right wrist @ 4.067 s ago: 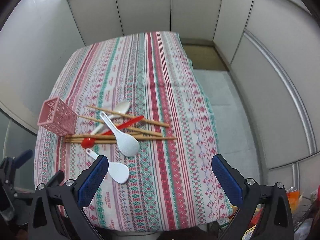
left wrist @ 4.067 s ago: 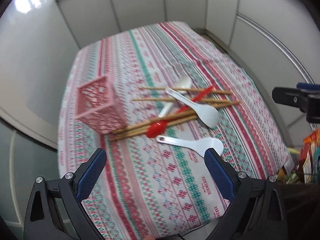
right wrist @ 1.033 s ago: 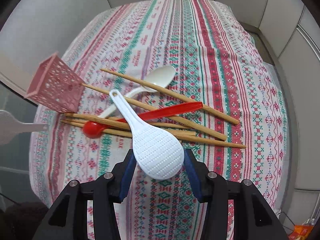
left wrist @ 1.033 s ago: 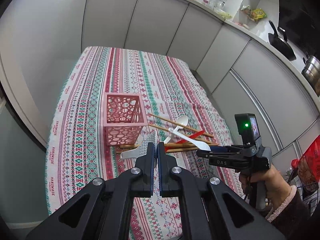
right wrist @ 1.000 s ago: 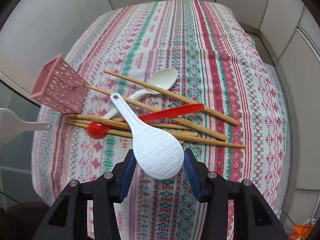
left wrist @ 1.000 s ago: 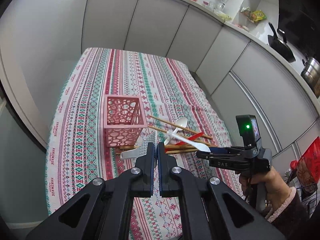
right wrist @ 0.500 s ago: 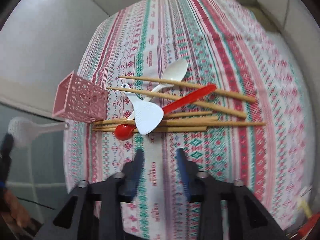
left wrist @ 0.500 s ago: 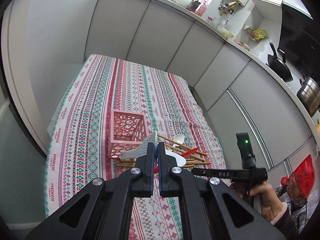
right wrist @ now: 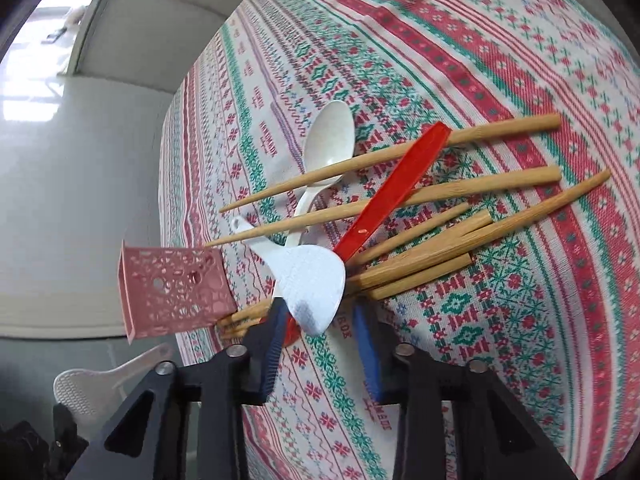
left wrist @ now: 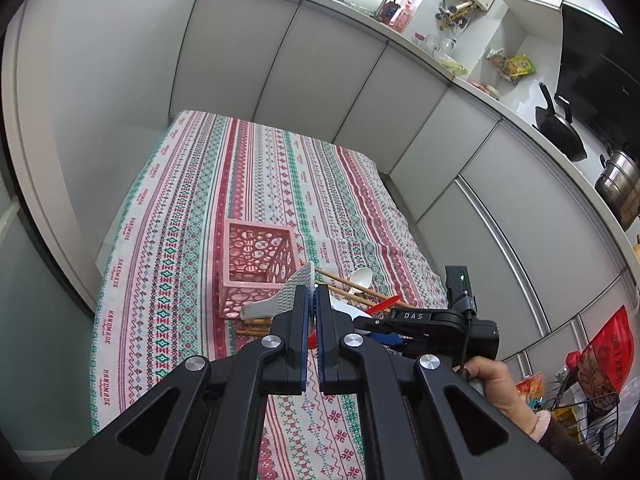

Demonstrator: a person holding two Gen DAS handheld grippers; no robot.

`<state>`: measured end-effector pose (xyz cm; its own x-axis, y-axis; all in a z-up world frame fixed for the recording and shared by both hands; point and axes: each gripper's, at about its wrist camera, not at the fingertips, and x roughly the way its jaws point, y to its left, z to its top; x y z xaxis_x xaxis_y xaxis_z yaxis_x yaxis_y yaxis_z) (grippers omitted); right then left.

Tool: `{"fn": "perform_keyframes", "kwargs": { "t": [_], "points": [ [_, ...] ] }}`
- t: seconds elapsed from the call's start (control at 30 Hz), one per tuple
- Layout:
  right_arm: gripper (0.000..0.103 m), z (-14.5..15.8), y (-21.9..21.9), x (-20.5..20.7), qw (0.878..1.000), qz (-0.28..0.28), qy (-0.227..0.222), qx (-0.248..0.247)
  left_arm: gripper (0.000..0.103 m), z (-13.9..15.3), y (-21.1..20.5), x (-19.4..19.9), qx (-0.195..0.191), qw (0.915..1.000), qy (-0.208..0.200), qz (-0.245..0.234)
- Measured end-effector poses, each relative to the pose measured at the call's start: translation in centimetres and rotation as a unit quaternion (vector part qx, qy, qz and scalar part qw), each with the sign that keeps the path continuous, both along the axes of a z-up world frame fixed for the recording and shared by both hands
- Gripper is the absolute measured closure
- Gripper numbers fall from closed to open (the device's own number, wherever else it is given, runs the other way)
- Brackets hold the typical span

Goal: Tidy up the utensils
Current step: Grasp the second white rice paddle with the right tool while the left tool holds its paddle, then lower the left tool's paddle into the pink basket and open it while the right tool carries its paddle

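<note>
Right now each gripper carries a white rice paddle: the left gripper (left wrist: 312,300) is pressed together on one paddle (left wrist: 280,300), held up just near of the pink basket (left wrist: 256,264), while the right gripper (right wrist: 320,332) seems to pinch the second paddle (right wrist: 308,280) by its blade over the pile, though the blurred view leaves actual contact unsure. Loading the basket looks to be the step in hand, so next the left paddle needs tipping handle-down over the open top, while chopsticks (right wrist: 440,188), red spoon (right wrist: 392,192) and white spoon (right wrist: 324,148) wait on the tablecloth (right wrist: 520,320).
</note>
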<state>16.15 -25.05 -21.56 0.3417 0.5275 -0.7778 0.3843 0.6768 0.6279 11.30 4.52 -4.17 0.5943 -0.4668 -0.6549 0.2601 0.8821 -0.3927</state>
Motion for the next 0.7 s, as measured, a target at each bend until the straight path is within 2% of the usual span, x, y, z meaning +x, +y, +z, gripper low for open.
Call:
{"fn": "perform_keyframes", "kwargs": {
  "t": [0.03, 0.07, 0.17, 0.4, 0.7],
  "points": [
    [0.088, -0.3, -0.1, -0.1, 1.0, -0.012, -0.003, 0.017, 0.101, 0.1, 0.1, 0.1, -0.002, 1.0, -0.002, 0.002],
    [0.093, -0.5, -0.2, -0.2, 0.999, -0.02, -0.005, 0.026, 0.101, 0.1, 0.2, 0.1, -0.005, 1.0, -0.003, 0.004],
    [0.098, 0.2, -0.6, -0.5, 0.999, -0.031, -0.024, 0.027, 0.101, 0.5, 0.3, 0.2, -0.013, 0.9998, -0.01, 0.007],
    [0.099, 5.2, -0.8, -1.7, 0.996, -0.013, -0.074, -0.042, 0.101, 1.4, -0.6, 1.4, -0.019, 0.9988, -0.044, 0.008],
    [0.099, 10.4, -1.0, -4.8, 0.988, 0.015, -0.133, -0.084, 0.101, 4.1, -1.4, 2.2, -0.061, 0.9945, -0.083, 0.019]
  ]
}}
